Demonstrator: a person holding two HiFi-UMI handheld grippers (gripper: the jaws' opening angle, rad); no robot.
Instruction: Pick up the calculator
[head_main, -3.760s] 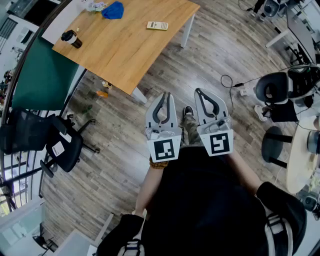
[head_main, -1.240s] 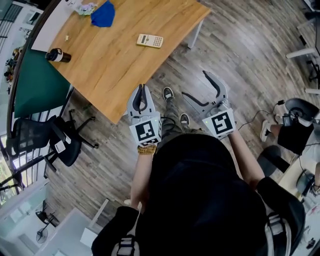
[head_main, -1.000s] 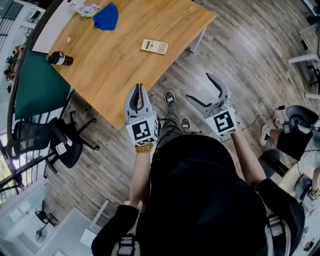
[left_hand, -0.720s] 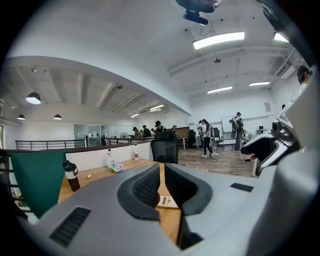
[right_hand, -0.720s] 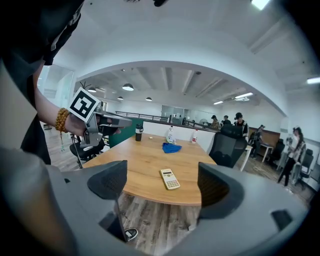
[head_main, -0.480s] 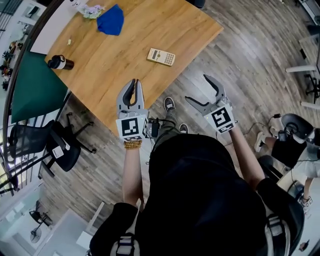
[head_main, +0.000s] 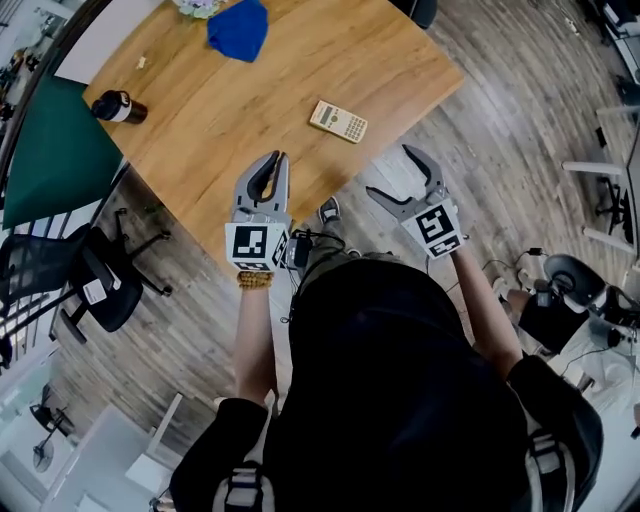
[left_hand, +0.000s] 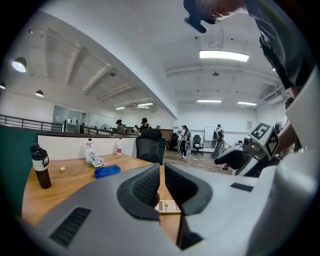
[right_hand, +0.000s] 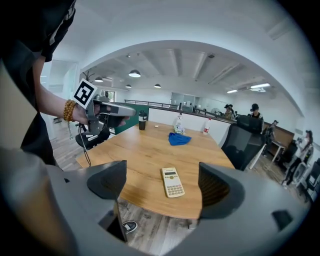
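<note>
The cream calculator (head_main: 338, 121) lies flat on the wooden table (head_main: 250, 110), near its edge on my side. It shows past the left gripper's jaws (left_hand: 167, 206) and between the right gripper's open jaws, further off (right_hand: 173, 182). My left gripper (head_main: 275, 160) is shut and empty, held level over the table's near edge, left of the calculator. My right gripper (head_main: 390, 173) hangs over the floor just short of the table, tilted down toward the calculator. Its jaws have just been opening wider and nothing is between them.
A blue cloth (head_main: 240, 27) and a dark bottle (head_main: 112, 105) sit on the far part of the table. A green partition (head_main: 45, 150) and a black office chair (head_main: 100, 290) stand to the left. Another chair (right_hand: 245, 140) is behind the table.
The person has walked up to the table, so calculator and table now lie closer. Both grippers moved forward; the left one now reaches over the table's edge. The right jaws stand slightly wider.
</note>
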